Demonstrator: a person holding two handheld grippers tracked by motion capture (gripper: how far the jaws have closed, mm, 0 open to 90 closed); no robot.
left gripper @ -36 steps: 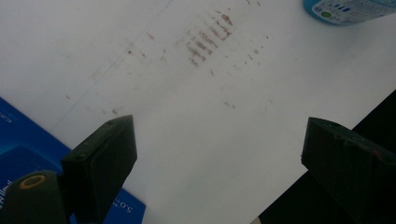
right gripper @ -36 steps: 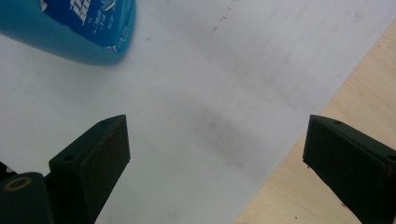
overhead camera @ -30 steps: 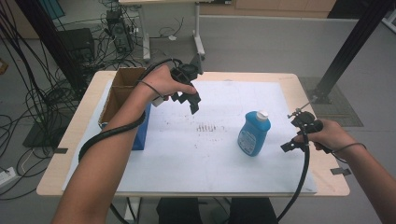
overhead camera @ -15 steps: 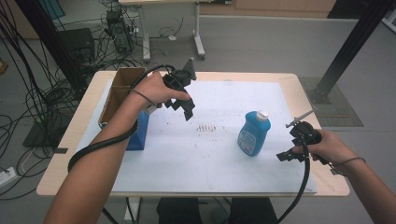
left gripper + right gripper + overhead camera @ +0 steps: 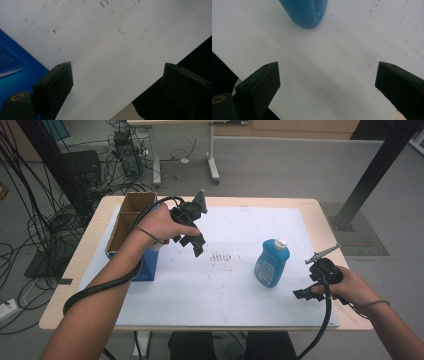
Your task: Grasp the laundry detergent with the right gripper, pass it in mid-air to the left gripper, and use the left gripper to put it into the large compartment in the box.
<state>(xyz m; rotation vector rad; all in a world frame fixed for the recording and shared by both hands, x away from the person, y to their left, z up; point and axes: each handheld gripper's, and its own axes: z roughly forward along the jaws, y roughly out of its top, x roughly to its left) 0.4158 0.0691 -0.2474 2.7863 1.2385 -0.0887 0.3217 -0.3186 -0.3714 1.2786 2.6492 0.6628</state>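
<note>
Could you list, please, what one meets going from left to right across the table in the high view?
Open cardboard box with blue sides → left gripper, open above the white sheet → blue bottle, standing upright → right gripper, open near the table's right edge.

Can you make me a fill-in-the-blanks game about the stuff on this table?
1. The bottle with the white cap is coloured ____.
2. The open cardboard box stands at the table's ____ side in the high view.
3. Both the left tongs and the right tongs have their jaws ____.
4. The bottle stands nearest the ____ tongs.

Missing words: blue; left; open; right
</note>
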